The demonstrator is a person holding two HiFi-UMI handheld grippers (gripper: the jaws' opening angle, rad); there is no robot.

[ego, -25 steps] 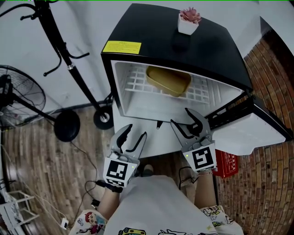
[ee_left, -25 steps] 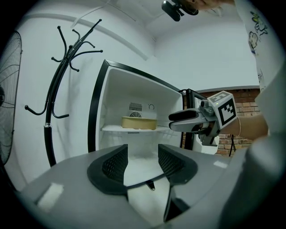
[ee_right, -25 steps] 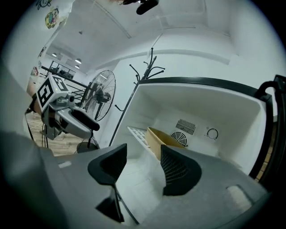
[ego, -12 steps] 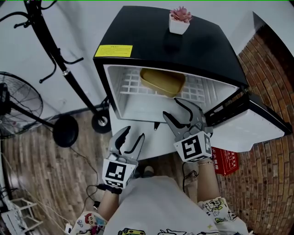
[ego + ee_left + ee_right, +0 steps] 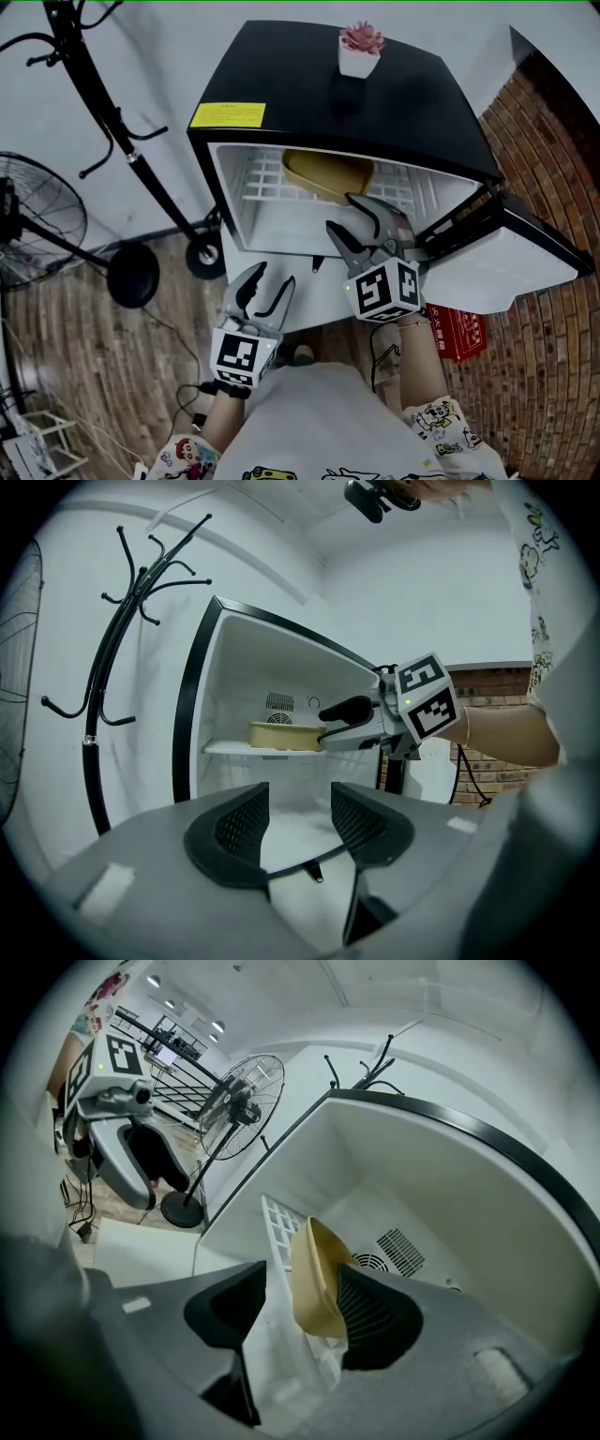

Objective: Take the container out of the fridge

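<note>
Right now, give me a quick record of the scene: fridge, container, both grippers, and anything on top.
fridge: black, door open
container: tan, on the wire shelf inside
right gripper: open, at the fridge opening, container lined up between its jaws, not gripped
left gripper: open, empty, low in front of the fridge
on top: potted plant
nearby: fan on the floor at the left
</note>
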